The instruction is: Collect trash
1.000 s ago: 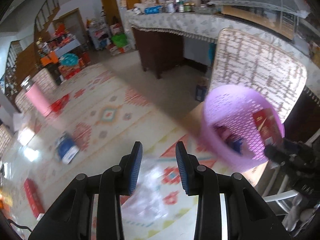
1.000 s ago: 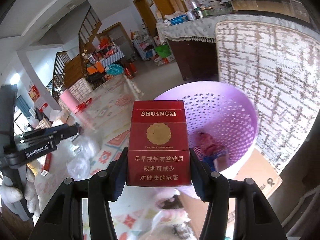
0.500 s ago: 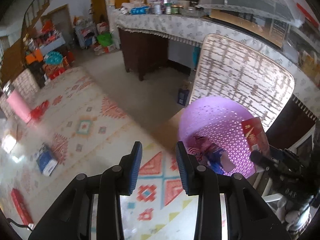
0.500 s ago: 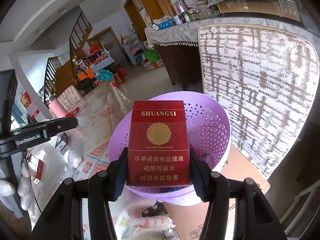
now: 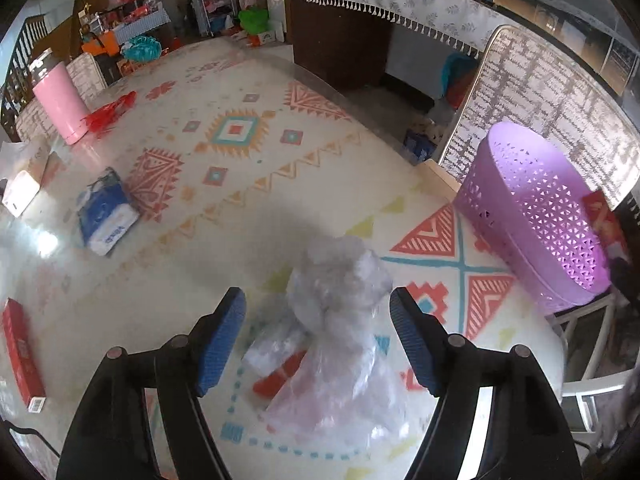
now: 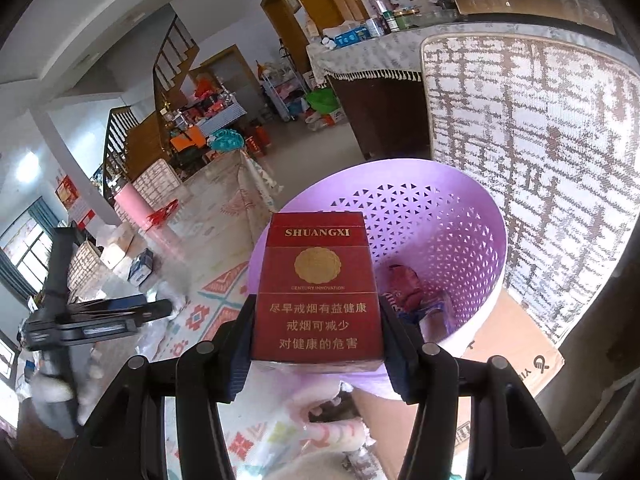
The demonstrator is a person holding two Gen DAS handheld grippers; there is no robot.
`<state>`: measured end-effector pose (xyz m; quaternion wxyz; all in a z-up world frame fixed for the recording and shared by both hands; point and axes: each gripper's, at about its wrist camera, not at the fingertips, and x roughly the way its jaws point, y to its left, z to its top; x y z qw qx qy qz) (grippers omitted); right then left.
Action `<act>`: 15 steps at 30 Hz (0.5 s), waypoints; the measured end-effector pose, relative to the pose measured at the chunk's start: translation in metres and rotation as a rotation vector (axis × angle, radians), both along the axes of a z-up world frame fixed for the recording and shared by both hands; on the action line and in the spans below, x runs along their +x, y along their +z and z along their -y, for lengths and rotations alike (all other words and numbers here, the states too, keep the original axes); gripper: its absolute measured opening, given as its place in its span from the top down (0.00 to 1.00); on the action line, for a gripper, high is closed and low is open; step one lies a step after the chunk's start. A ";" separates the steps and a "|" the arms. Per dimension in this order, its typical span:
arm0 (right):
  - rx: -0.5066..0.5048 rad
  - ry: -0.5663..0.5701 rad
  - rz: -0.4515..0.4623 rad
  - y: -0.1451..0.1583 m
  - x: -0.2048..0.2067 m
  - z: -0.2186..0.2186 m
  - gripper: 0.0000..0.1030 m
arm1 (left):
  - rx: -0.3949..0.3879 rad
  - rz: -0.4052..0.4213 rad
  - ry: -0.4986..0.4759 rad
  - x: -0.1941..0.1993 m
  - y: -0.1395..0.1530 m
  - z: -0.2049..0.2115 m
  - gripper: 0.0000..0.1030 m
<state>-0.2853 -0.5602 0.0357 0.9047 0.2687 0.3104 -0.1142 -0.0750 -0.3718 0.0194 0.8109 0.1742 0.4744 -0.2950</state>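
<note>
Left wrist view: the left gripper is being opened over a crumpled clear plastic bag; a red cigarette pack is being clamped by the right gripper above the purple basket.

Bright daylight fills both views, coming from a window at the left of the right wrist view. Glare whitens the glossy tabletop near its left edge. The crumpled plastic bag is smeared by motion blur, and so is the left claw seen from the right camera. Fisheye bending curves everything toward black corners.
</note>
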 end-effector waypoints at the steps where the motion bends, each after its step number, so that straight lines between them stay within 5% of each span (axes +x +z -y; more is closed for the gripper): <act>1: -0.004 -0.001 0.003 0.002 -0.002 -0.001 0.41 | 0.000 -0.004 0.000 0.000 -0.002 0.002 0.48; 2: -0.007 -0.003 0.004 0.003 -0.004 -0.001 0.41 | -0.008 0.001 0.002 -0.001 -0.002 0.003 0.61; 3: -0.010 -0.006 0.006 0.004 -0.006 0.000 0.41 | -0.011 -0.007 0.002 -0.002 -0.001 0.003 0.62; 15: -0.020 -0.041 0.010 0.005 -0.010 0.015 0.41 | -0.177 0.002 -0.124 -0.036 0.064 0.022 0.62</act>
